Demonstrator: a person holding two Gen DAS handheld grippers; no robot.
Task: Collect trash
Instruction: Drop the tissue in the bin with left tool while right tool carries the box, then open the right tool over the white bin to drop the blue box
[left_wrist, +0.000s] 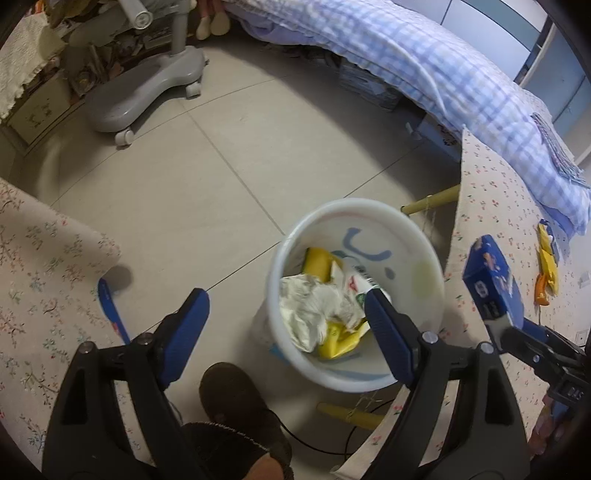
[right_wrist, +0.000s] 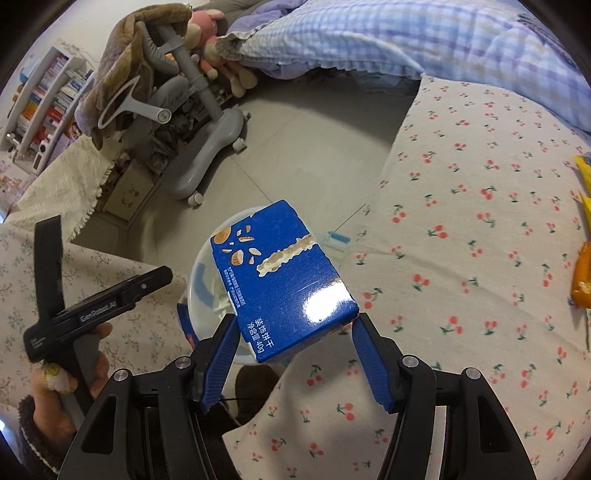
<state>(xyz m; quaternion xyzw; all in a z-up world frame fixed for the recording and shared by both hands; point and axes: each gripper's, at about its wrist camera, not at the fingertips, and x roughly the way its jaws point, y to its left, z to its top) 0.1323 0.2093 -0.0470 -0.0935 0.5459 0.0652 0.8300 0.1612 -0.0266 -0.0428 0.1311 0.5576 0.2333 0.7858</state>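
Contents of the white bin (left_wrist: 354, 295) show only in the left wrist view: crumpled white paper (left_wrist: 314, 310) and yellow wrappers (left_wrist: 340, 339) fill its middle, lower centre of the frame. In the right wrist view the bin (right_wrist: 207, 280) is mostly covered by the blue box (right_wrist: 280, 280), with just a pale rim left of centre.

The box is a blue biscuit carton with biscuit pictures, a torn opening strip across one face and white print near the bottom edge. It sits tilted between the fingers of the right gripper (right_wrist: 291, 354), which clamp its lower end, above the edge of the cherry-print cloth (right_wrist: 461, 240). From the left wrist view the same box (left_wrist: 491, 280) appears at right of the frame, held up beside the bin.

The left gripper (left_wrist: 284, 328) has its jaws spread wide and empty, one fingertip over the bin's mouth.

More yellow and orange wrappers (left_wrist: 546, 269) lie on the cloth at far right; in the right wrist view they are cut off by the frame edge. Print on the box is too small to read fully.
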